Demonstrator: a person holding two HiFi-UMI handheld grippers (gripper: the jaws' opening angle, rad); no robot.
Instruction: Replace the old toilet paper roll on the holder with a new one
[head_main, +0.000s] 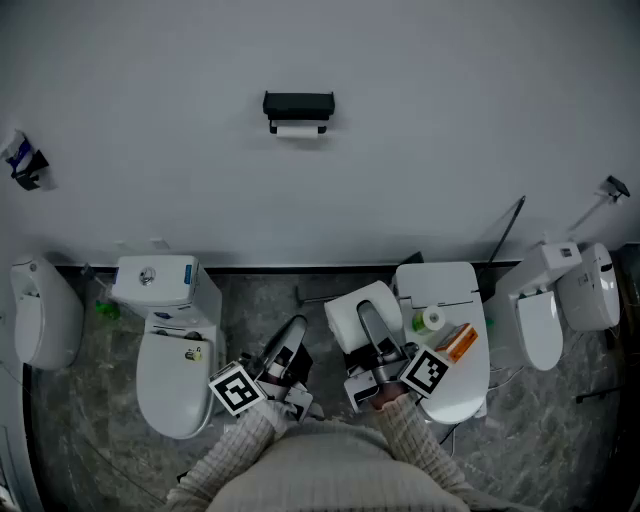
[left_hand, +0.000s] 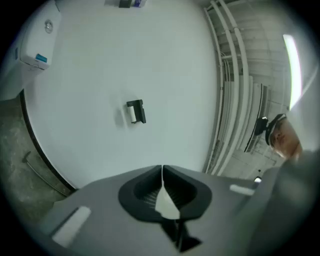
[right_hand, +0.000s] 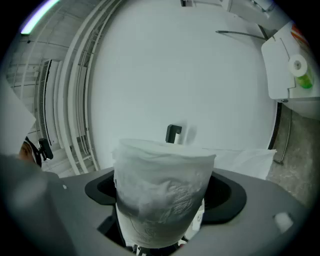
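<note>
A black toilet paper holder (head_main: 298, 104) hangs on the white wall with the old white roll (head_main: 298, 131) under its cover. It also shows small and far off in the left gripper view (left_hand: 136, 111) and the right gripper view (right_hand: 173, 133). My right gripper (head_main: 360, 320) is low and near me, shut on a new white roll (head_main: 345, 312), which fills the space between its wide jaws (right_hand: 162, 195). My left gripper (head_main: 296, 328) points at the wall beside it, shut (left_hand: 162, 172), with only a thin pale sliver showing between its pads.
A toilet (head_main: 170, 375) stands below left and another (head_main: 455, 385) below right, its lid carrying a green-cored roll (head_main: 432, 320) and an orange packet (head_main: 457, 342). More white fixtures (head_main: 40, 315) (head_main: 560, 300) flank them. A dark rod (head_main: 507, 232) leans on the wall.
</note>
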